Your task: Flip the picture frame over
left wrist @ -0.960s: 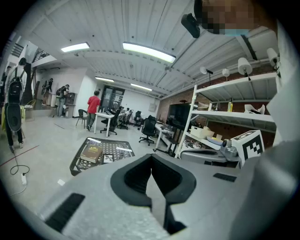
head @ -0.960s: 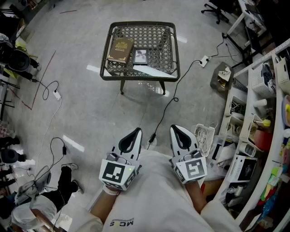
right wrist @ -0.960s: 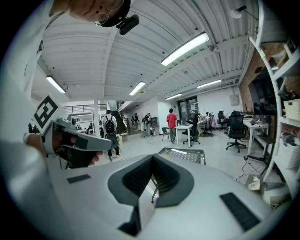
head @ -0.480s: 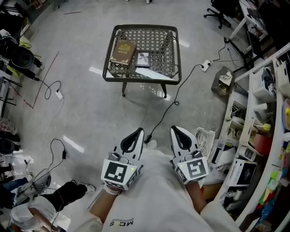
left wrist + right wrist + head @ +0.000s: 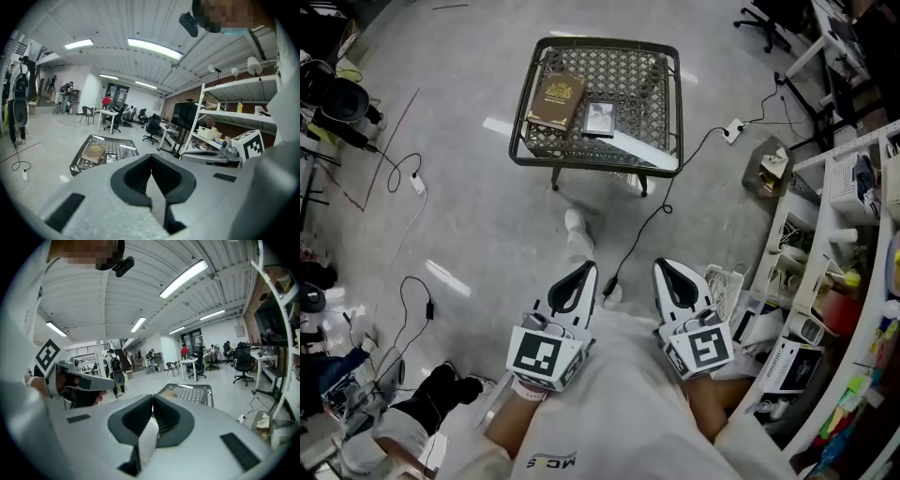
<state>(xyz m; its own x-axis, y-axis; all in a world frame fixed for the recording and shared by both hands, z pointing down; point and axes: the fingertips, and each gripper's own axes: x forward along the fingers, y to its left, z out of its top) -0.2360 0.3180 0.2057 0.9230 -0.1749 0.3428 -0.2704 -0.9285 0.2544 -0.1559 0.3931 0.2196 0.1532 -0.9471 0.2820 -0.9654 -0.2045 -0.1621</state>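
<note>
The left claw and right claw were closed and empty, well apart from the picture frame lying just beside a book on the mesh worktop.

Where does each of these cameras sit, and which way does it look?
Head view: on the person's head, facing steeply down at the wire table with book and picture frame; shows left gripper, right gripper.
Left gripper view: on the left gripper, looking along its shut jaws toward the table; right gripper at right.
Right gripper view: on the right gripper, likewise; left gripper at left.
Shared: all show the table.
</note>
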